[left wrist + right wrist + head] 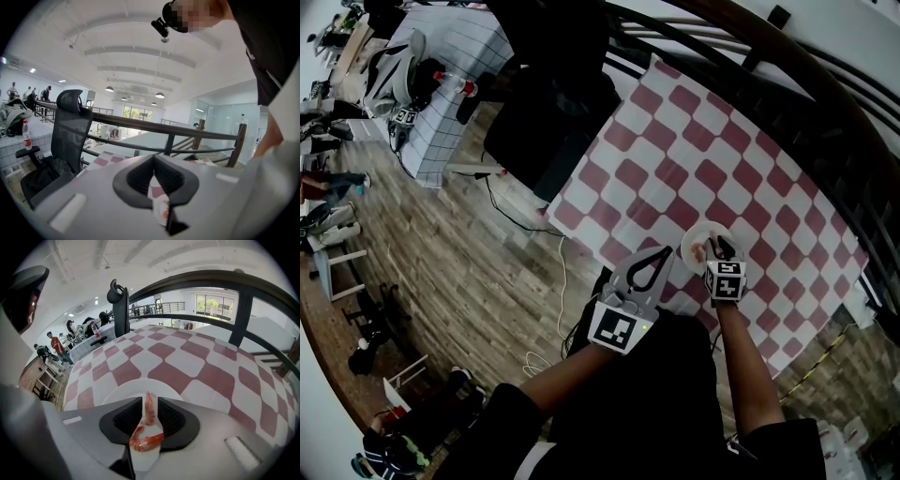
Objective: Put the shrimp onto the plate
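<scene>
An orange-pink shrimp (149, 413) lies between the jaws of my right gripper (150, 399), its curled end toward the camera. The jaws stand a little apart from its sides, so the gripper is open. Directly under it is a small white plate (136, 385) on the red-and-white checked tablecloth (197, 362). In the head view the right gripper (719, 246) is over the plate (701, 236), and the shrimp (698, 251) is only a small pink spot. My left gripper (661, 253) hangs over the table's near edge, left of the plate. Its tips meet with nothing held (153, 158).
A black office chair (544, 122) stands at the table's far left side. A dark railing (825, 84) runs behind the table. A white cable (562, 281) lies on the wooden floor. A second table (441, 84) with bottles is at the upper left.
</scene>
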The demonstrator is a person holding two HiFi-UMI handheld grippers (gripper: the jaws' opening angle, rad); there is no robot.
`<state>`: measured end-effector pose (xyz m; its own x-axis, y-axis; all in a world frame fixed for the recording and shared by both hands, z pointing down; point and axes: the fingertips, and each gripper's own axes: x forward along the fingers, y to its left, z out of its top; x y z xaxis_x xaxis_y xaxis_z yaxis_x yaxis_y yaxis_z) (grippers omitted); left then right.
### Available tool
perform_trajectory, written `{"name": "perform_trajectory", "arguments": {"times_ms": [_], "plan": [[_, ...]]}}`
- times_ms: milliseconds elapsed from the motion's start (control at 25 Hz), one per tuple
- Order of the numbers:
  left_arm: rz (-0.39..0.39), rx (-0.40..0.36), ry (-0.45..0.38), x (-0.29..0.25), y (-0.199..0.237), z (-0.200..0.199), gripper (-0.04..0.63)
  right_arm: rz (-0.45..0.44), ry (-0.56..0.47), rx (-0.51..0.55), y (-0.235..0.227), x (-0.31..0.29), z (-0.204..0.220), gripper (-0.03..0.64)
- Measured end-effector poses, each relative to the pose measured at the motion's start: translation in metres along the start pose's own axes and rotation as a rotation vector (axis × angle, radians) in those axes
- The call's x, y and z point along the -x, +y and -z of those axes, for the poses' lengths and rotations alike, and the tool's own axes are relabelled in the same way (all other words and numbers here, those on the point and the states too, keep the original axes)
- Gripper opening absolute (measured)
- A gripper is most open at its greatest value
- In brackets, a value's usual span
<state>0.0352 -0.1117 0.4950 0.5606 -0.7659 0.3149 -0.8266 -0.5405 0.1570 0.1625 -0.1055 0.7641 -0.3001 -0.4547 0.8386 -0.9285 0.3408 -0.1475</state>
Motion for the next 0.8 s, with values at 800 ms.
{"name": "perform_trajectory", "arguments": {"times_ms": [800], "plan": [[0.188, -0.106, -0.022, 0.032, -0.004, -0.012, 0.006, 0.138, -0.124, -0.169, 0.016, 0.085, -0.011, 0.074]]}}
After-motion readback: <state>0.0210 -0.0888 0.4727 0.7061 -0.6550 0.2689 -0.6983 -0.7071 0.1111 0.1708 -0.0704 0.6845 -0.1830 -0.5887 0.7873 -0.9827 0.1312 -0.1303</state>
